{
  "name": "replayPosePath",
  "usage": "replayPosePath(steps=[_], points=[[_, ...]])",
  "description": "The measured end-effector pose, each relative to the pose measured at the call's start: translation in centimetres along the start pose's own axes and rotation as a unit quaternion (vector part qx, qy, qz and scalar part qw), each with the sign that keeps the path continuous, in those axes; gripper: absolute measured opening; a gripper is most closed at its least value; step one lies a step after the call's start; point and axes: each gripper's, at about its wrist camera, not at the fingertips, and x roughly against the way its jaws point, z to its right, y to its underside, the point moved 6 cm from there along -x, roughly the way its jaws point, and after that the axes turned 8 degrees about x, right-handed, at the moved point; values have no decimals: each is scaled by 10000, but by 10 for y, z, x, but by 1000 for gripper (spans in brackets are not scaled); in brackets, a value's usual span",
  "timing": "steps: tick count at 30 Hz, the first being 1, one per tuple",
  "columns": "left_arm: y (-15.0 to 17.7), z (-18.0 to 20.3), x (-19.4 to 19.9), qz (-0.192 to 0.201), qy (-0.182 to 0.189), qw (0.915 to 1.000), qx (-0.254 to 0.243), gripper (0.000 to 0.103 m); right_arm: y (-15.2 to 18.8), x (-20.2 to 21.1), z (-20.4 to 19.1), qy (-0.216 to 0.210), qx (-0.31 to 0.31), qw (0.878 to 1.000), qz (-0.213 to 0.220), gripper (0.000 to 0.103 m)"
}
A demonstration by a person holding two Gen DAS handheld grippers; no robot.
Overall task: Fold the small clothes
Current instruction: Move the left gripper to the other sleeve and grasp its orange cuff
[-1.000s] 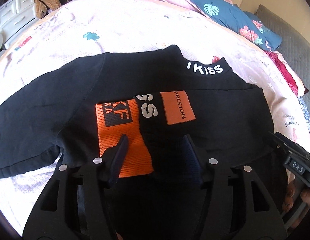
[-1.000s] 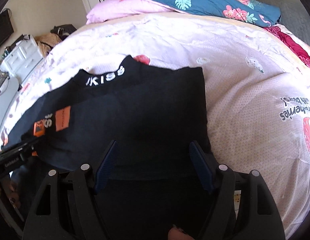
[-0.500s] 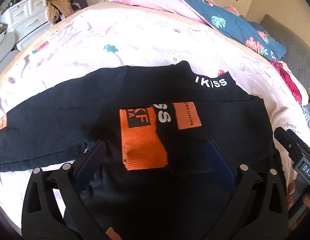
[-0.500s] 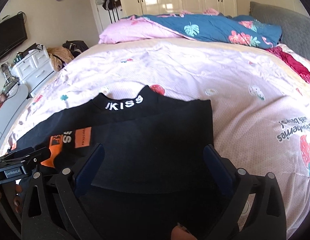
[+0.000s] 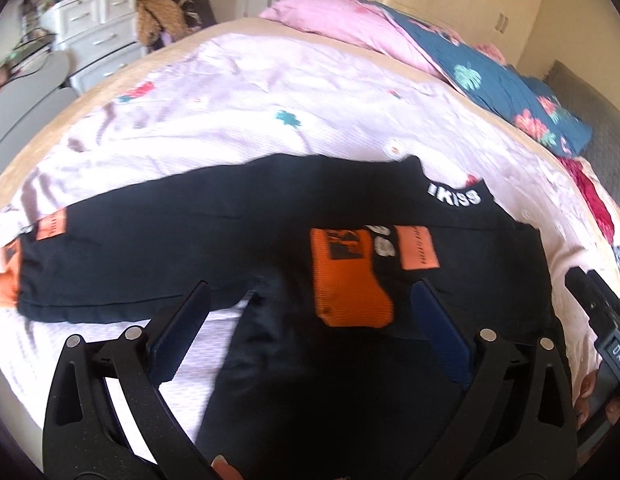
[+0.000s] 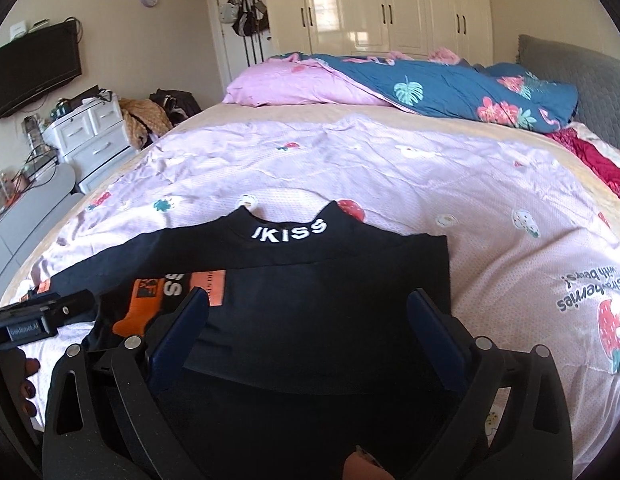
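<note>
Hovering above a bed, the left gripper (image 5: 310, 320) and right gripper (image 6: 308, 320) both have their jaws spread wide, pinching nothing. A second ago the jaws were narrower and closer to the cloth; since then both have let go and lifted away. That suggests one fold is finished. The black top (image 5: 230, 240) lies flat on the pink bedspread (image 5: 250, 100), just beyond and beneath both pairs of jaws. Its right side is folded over the body, the orange cuff (image 5: 346, 296) resting between the left gripper's jaws. The other sleeve (image 5: 110, 256) stretches out past the left jaw, unfolded, likely the next step. No containers are in reach; a white drawer unit (image 6: 90, 136) stands far beyond the jaws, drawers closed.
</note>
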Motion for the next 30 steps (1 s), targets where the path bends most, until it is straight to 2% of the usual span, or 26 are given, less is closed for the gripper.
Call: replayPosePath(steps=[12, 17, 20, 30], points=[[-21, -62, 26, 491, -434, 9959, 630, 94, -7, 6, -51, -230, 368, 9990, 142, 98], [-27, -79, 28, 524, -474, 9936, 876, 94, -8, 7, -78, -417, 573, 9974, 115, 98], [-29, -91, 29, 581, -526, 9906, 1122, 94, -7, 6, -92, -625, 578, 9963, 63, 98], [-36, -138, 34, 677, -784, 9790, 1755, 94, -15, -4, -140, -939, 767, 9926, -16, 98]])
